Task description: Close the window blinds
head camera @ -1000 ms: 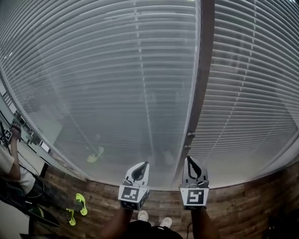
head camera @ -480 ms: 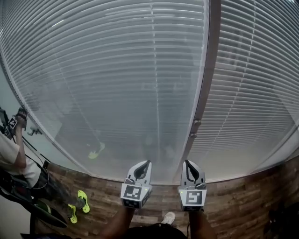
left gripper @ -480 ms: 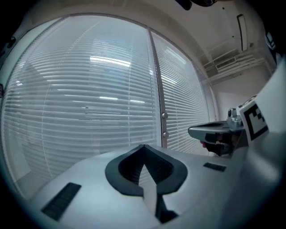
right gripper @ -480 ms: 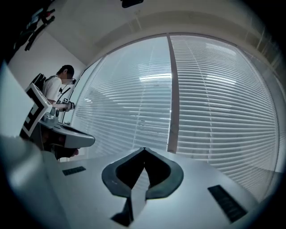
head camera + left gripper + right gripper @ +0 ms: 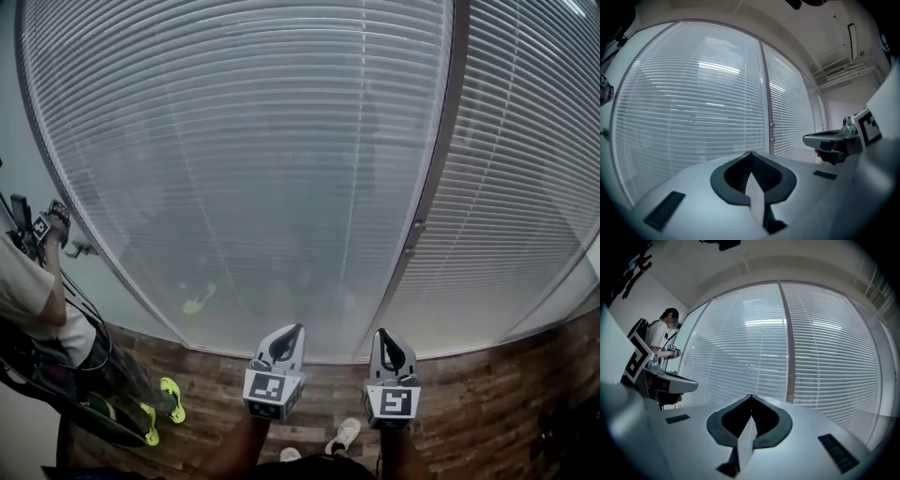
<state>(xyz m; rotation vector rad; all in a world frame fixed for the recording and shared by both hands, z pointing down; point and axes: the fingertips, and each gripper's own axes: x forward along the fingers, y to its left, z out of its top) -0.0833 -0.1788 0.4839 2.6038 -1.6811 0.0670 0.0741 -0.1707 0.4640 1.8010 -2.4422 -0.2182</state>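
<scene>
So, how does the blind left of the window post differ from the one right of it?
The left blind fills most of the view; the right blind is cut by the picture's edge. The left blind turns grey and dim low down, with a faint green patch; the right blind looks brighter. Both have level white slats and are fully lowered.

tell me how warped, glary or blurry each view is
Head view: strong fisheye, the blinds and frame post bow outward, with hazy reflections low down. Left gripper view: dark rounded corners, bright light streaks on the blinds, left claw close and soft. Right gripper view: same vignette and streaks, mosaic over the person.
</scene>
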